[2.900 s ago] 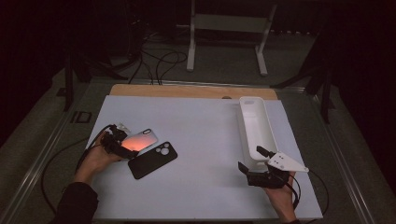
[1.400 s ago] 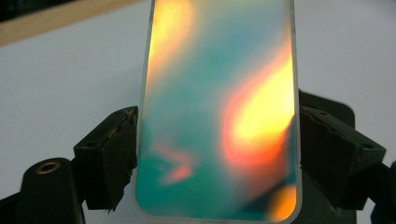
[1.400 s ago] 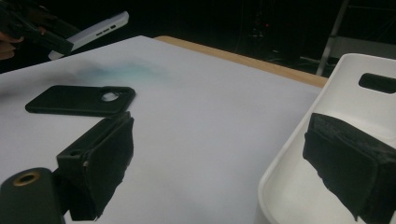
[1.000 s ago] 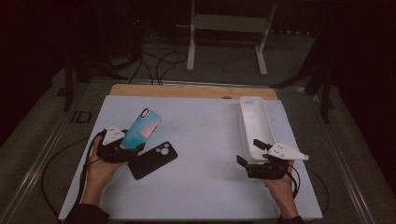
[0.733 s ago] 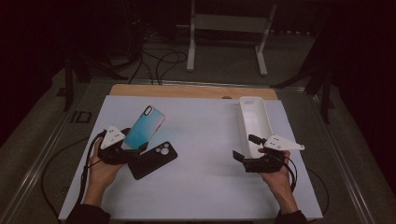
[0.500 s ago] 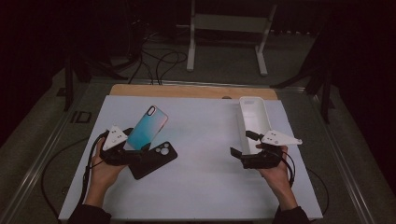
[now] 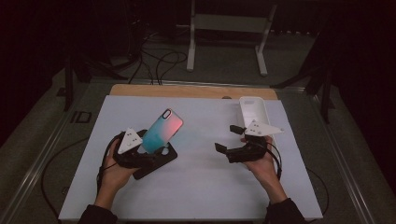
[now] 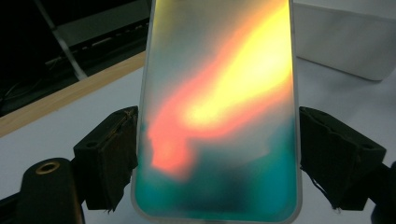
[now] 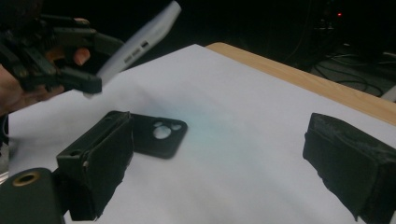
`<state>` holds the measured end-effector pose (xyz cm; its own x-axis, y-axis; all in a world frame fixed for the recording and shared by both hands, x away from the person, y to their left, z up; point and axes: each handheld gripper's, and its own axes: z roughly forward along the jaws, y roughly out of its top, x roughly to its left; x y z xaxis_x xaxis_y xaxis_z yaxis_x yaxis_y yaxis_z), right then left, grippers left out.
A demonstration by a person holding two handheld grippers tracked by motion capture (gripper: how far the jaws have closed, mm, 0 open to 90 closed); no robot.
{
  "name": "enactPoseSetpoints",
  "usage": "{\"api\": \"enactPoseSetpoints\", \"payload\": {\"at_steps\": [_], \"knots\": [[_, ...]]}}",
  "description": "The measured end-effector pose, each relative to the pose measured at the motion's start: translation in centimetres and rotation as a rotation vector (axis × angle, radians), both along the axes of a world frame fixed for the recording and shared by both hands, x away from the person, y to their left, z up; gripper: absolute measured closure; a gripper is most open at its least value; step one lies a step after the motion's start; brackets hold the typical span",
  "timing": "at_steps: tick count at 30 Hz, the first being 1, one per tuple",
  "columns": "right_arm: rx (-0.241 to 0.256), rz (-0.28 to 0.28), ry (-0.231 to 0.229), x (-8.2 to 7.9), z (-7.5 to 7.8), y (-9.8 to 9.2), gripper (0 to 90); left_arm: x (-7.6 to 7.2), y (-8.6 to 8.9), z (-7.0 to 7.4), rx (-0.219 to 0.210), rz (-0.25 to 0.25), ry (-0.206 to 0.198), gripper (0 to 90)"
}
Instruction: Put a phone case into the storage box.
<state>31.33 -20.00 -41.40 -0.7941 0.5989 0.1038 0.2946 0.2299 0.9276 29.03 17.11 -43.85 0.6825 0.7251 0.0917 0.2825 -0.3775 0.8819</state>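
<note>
A phone (image 7: 162,129) with a glowing teal-and-orange screen is tilted up off the white table (image 7: 201,191), and my left gripper (image 7: 145,150) is shut on its lower sides. In the left gripper view the phone (image 8: 219,107) sits between both pads (image 8: 109,154). A black phone case (image 7: 158,163) lies flat beneath it, camera hole visible. My right gripper (image 7: 228,138) hovers open and empty right of centre, aimed left. Its view shows the case (image 9: 156,135) on the sheet, and above it the phone (image 9: 135,44) in the left gripper (image 9: 70,77).
A long white tray (image 7: 254,108) lies at the back right, just behind the right hand. A wooden strip (image 7: 187,91) runs along the table's far edge. Cables and a white stand (image 7: 229,28) are on the dark floor beyond.
The left gripper has raised the phone from flat on the table and tilted it up above the black case. The right gripper has moved left and forward, toward the table's middle.
</note>
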Motion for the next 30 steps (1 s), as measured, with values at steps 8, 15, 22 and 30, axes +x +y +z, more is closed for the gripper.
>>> {"api": "enactPoseSetpoints", "payload": {"at_steps": [8,15,22,30], "knots": [[0.015,0.046,0.031,1.0,0.2,3.1,8.6,-0.1,-1.3,-0.3,0.016,-0.016,-0.008,17.0],[0.012,0.081,0.067,1.6,0.5,6.0,8.6,-0.6,-2.7,-0.4,0.025,-0.041,-0.023,17.0],[0.041,0.102,0.148,2.4,0.3,8.0,16.9,-1.1,-3.8,-0.2,0.025,-0.069,-0.039,17.0],[0.106,0.128,0.247,2.6,0.1,8.8,55.1,-1.4,-4.4,-0.1,0.014,-0.077,-0.057,17.0]]}}
